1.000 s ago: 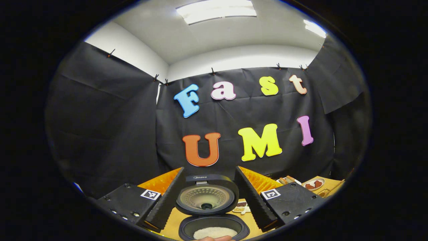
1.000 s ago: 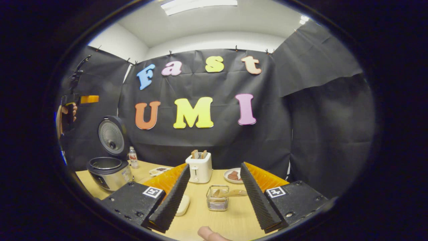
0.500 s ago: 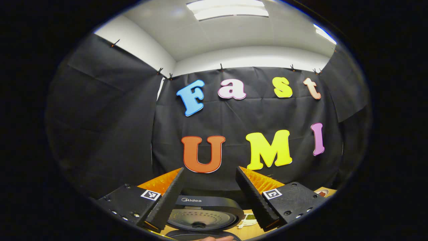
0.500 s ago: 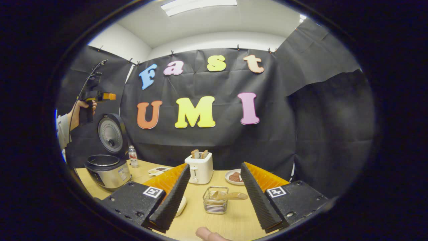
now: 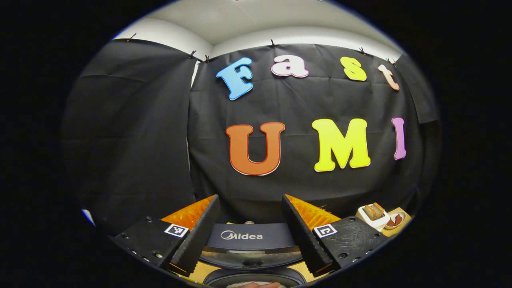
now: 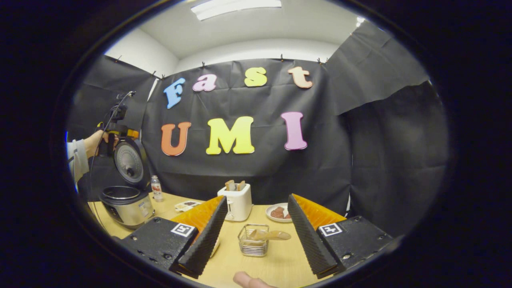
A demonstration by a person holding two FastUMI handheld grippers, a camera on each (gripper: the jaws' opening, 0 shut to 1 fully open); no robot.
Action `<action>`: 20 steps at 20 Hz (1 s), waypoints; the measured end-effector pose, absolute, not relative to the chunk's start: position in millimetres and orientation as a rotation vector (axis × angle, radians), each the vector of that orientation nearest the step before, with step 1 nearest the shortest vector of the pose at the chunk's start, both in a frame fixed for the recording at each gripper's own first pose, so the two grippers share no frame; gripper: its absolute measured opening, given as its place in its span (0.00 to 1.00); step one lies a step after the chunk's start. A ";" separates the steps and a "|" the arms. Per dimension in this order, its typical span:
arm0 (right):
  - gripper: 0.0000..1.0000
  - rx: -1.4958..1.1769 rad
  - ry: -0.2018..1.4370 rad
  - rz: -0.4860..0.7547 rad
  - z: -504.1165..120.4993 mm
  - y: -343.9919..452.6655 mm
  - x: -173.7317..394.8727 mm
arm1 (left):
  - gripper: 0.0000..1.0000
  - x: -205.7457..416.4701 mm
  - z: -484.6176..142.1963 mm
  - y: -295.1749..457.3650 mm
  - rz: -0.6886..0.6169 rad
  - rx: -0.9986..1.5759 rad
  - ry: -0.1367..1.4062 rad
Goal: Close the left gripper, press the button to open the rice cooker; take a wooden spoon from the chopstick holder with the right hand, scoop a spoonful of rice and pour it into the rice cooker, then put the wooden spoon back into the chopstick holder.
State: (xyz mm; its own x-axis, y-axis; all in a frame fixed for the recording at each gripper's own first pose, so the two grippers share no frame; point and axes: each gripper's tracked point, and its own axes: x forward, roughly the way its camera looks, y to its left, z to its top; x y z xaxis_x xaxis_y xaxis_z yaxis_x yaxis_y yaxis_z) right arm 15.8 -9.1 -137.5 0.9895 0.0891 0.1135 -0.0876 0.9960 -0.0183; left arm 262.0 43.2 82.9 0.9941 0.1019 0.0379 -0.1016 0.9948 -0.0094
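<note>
Bright ceiling light (image 6: 236, 4), sharp, fisheye-warped edges

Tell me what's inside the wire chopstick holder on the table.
A wooden spoon lies tilted in the wire chopstick holder, its bowl sticking out over the rim toward the right. Anything lower in the holder is too small to make out.

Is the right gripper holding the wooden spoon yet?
No. The right gripper is open, and the wooden spoon lies in the chopstick holder.

Left gripper view: close over rice cooker (image 5: 250, 240); right gripper view: farther (table-level), cooker shared.
</note>
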 end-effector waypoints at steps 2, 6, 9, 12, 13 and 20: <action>0.98 -0.010 -0.101 0.067 -138.0 -15.0 12.0 | 0.98 256.9 79.6 38.9 0.100 -0.023 -0.002; 0.98 -0.012 -0.123 0.046 -128.2 -15.7 -6.7 | 0.99 221.1 65.3 34.1 0.100 -0.018 0.040; 0.98 -0.025 -0.122 0.067 -126.4 -4.2 -27.2 | 0.98 205.1 55.0 28.6 0.099 -0.020 0.086; 0.96 -0.030 -0.120 0.089 -122.3 4.7 -44.8 | 0.98 186.3 40.8 18.9 0.072 -0.012 0.118; 0.97 -0.034 -0.125 0.085 -118.3 5.6 -49.7 | 0.97 180.9 32.0 15.4 0.061 -0.012 0.138; 0.97 -0.037 -0.127 0.063 -100.2 11.3 -72.5 | 0.97 125.0 -52.2 -0.3 0.013 -0.066 0.296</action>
State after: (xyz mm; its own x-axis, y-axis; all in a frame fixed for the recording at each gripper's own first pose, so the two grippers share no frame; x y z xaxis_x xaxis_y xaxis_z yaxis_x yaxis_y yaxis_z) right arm -72.5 11.3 -100.2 0.9899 0.0652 0.1255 -0.0605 0.9973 -0.0411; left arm 125.0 -0.3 -52.2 0.9564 0.0031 -0.2919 -0.0226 0.9977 -0.0632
